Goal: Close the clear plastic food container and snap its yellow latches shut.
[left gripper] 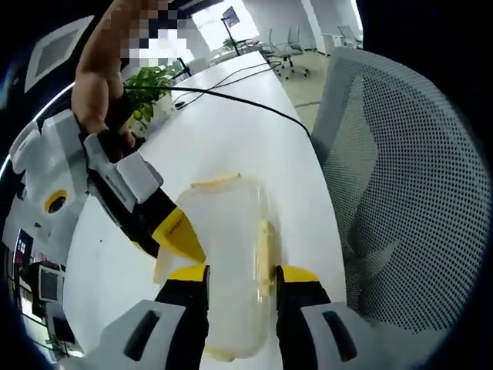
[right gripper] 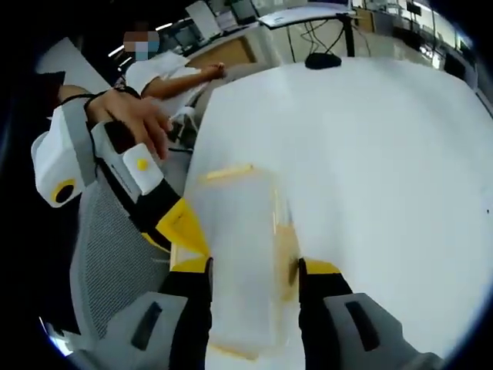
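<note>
On the white surface (left gripper: 231,123) the clear container (left gripper: 223,270) lies with its lid on, both left tongs (left gripper: 243,271) and right tongs (right gripper: 254,266) spread astride it, one tip at a yellow latch (left gripper: 264,250), so the lid looks closed and latching remains, I judge.

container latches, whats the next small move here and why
Probably press the left tool down on the long-side yellow latch it straddles. The clear container lies on the white table with its lid seemingly on, and the right tool already sits at the opposite long side, which should brace the box.
</note>
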The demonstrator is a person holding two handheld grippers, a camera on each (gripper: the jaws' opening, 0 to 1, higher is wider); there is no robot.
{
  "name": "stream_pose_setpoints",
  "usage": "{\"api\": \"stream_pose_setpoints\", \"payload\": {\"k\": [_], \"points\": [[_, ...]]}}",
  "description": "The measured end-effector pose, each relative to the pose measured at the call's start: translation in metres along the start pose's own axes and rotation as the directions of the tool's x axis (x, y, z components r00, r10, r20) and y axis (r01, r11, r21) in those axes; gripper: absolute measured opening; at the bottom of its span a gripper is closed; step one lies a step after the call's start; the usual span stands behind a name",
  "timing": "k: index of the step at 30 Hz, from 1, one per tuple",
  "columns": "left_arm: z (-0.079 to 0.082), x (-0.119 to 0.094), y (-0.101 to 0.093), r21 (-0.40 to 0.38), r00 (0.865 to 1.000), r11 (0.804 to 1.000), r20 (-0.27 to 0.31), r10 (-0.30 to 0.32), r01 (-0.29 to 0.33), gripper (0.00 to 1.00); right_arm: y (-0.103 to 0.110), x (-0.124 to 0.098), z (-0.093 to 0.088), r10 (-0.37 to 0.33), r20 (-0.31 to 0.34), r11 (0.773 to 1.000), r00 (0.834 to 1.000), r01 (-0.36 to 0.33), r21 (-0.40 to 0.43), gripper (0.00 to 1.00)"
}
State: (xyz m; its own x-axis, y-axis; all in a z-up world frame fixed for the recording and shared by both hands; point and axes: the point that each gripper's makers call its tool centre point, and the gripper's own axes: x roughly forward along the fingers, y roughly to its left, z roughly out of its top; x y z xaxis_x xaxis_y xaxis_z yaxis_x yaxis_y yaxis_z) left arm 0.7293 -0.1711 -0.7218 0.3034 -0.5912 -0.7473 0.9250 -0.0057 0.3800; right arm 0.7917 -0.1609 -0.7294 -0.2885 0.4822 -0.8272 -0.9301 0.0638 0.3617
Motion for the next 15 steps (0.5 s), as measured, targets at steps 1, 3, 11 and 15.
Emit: {"api": "stream_pose_setpoints", "payload": {"k": [1, 3, 11, 15], "points": [[0.0004, -0.0003, 0.0004, 0.002, 1.0, 1.0, -0.002, -0.004, 0.004, 0.27, 0.0002, -0.0001, 0.0001, 0.0, -0.002, 1.0, 1.0, 0.0, -0.001, 0.41], [0.0009, 0.0004, 0.0004, 0.017, 1.0, 1.0, -0.01, -0.015, 0.015, 0.27, 0.0002, 0.0004, 0.0, -0.003, -0.009, 1.0, 1.0, 0.003, -0.003, 0.41], [0.0052, 0.004, -0.0003, 0.026, 0.999, 0.999, -0.008, -0.032, 0.032, 0.27, 0.0007, 0.0022, -0.0008, 0.001, -0.023, 1.0, 1.0, -0.001, 0.007, 0.4], [0.0048, 0.004, -0.0001, 0.021, 1.0, 0.999, -0.008, -0.024, 0.024, 0.25, 0.0018, 0.003, -0.0007, 0.003, -0.052, 1.0, 0.999, -0.002, 0.017, 0.38]]}}
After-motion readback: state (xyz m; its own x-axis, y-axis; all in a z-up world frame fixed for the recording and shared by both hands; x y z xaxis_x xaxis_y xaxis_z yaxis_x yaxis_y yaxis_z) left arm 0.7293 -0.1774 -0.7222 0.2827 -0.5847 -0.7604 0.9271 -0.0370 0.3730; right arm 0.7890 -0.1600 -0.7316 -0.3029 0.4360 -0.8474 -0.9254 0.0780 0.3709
